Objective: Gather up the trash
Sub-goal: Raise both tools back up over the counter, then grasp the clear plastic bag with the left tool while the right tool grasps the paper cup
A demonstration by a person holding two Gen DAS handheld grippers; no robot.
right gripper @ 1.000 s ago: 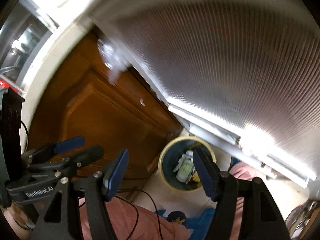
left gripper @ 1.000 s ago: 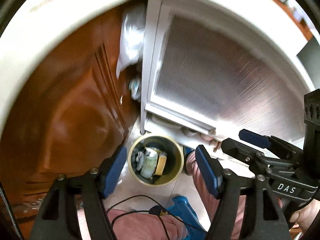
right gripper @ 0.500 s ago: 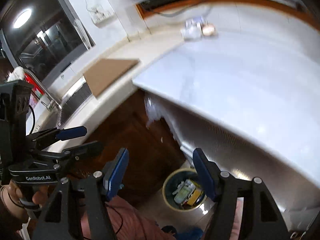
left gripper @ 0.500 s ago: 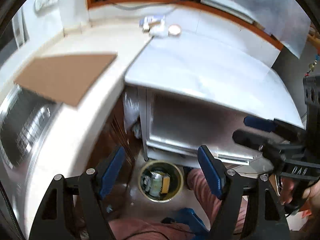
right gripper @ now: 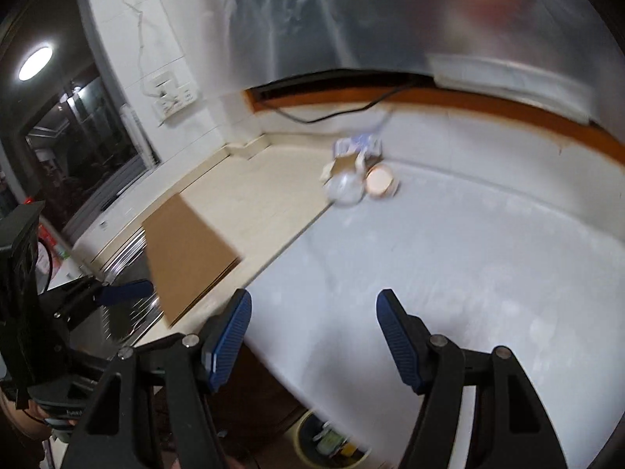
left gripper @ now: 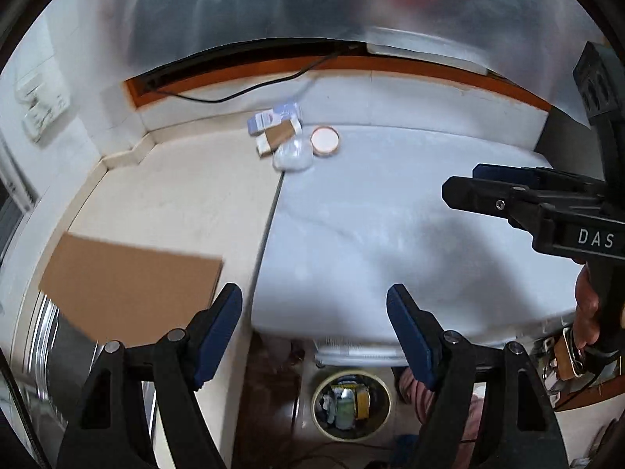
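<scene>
Both the left tongs [left gripper: 314, 326] and the right tongs [right gripper: 312, 330] are spread wide with nothing between their pads, held high above the worktop [left gripper: 390, 226], apparently to look over what is left to collect. The trash, two small boxes [left gripper: 273, 125], a crumpled clear wrapper [left gripper: 292, 155] and a round lid [left gripper: 325, 140], lies bunched at the worktop's far edge by the wall. The waste bin [left gripper: 351, 404] stands on the floor below the near edge, already holding several discarded packets, so each piece probably needs carrying back and dropping in.
</scene>
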